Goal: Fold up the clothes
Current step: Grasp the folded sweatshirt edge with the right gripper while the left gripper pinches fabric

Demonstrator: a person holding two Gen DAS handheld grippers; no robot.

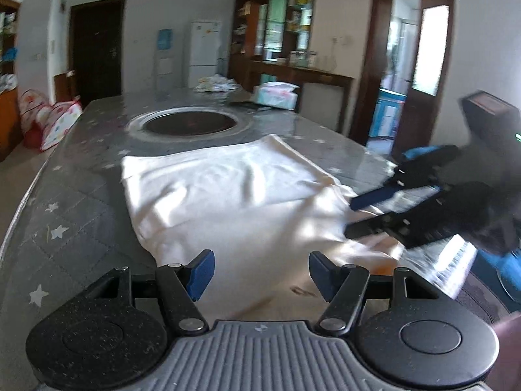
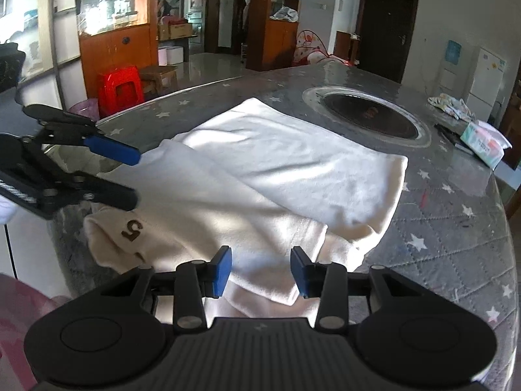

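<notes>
Both grippers, left (image 1: 260,273) and right (image 2: 260,273), tilted downward over white garment (image 2: 260,169), jaws spread, seemingly empty.

We count one white garment (image 2: 260,176) on the surface (image 2: 456,221), folded over on itself, with one dark number printed near its edge (image 2: 132,229). We see one round recessed opening (image 2: 368,114) set in the surface. At the far end we count one tissue pack (image 2: 485,143) and one crumpled patterned cloth (image 2: 451,104). We count two grippers: one left gripper (image 1: 260,270) and one right gripper (image 2: 260,268), each with two blue-padded jaws. Off the surface we see one red stool (image 2: 122,86) and one white fridge (image 1: 203,49).
</notes>
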